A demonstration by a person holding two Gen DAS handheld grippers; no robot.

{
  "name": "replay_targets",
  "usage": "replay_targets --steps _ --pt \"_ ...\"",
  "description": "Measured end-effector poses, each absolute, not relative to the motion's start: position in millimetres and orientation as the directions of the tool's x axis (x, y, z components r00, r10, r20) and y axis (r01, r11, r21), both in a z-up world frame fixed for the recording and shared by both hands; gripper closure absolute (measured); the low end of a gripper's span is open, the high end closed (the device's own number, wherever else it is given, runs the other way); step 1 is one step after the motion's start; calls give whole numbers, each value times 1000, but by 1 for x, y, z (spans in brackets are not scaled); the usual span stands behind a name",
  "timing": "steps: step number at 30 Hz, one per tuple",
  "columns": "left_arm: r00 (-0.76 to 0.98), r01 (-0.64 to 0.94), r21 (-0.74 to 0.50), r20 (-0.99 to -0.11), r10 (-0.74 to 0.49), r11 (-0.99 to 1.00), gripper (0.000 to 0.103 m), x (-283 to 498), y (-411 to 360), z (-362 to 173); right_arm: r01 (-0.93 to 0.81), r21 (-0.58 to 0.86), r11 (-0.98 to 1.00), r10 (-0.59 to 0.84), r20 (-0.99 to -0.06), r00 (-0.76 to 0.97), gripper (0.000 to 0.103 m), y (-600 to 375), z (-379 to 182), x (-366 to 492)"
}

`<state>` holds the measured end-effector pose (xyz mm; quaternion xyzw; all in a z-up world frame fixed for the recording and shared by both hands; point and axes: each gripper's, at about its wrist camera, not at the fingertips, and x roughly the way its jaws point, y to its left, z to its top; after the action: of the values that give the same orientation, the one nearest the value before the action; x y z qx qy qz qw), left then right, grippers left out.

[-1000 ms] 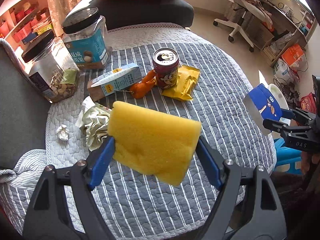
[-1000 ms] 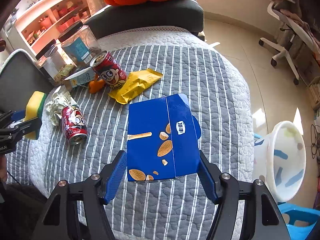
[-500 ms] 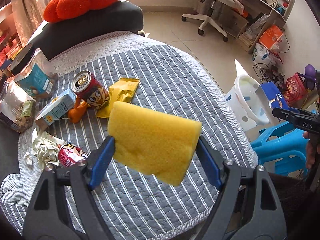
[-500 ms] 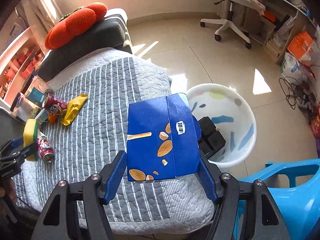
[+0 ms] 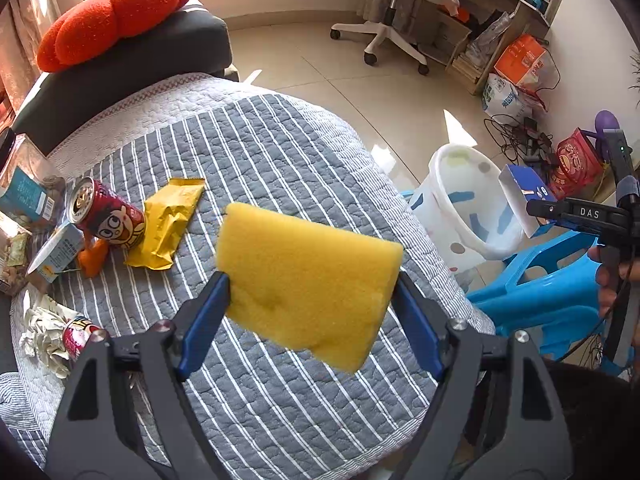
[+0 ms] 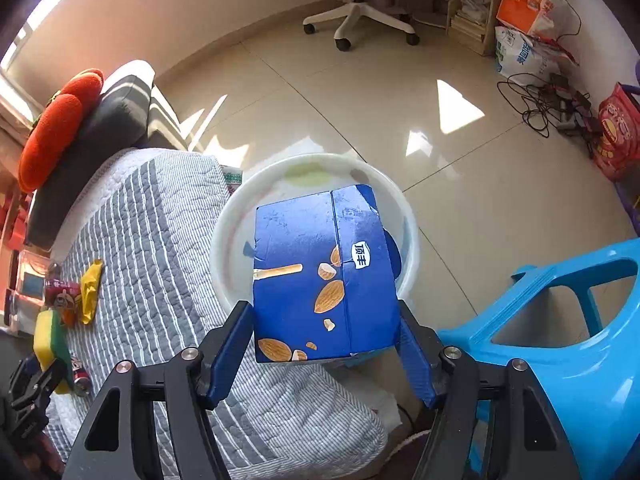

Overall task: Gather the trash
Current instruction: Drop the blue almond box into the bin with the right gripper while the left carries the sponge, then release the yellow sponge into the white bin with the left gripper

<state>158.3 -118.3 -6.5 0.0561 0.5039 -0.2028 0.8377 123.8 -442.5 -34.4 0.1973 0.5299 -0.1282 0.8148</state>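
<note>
Right tongs (image 6: 326, 344) clamping blue box (image 6: 320, 272) over bin (image 6: 224, 240)

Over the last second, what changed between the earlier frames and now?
The right gripper carried the blue snack box off the striped table to above the white bin on the floor. The left gripper swung toward that side too, yellow sponge clamped. Both grips are unchanged; the cans, yellow wrapper and crumpled paper stayed put.
</note>
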Motion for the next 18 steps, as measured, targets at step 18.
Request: replay_targets --steps 18 --pt "358 549 -120 -861 -362 827 21 172 -218 -12 418 163 894 -18 -918 396 20 -457 -30 75"
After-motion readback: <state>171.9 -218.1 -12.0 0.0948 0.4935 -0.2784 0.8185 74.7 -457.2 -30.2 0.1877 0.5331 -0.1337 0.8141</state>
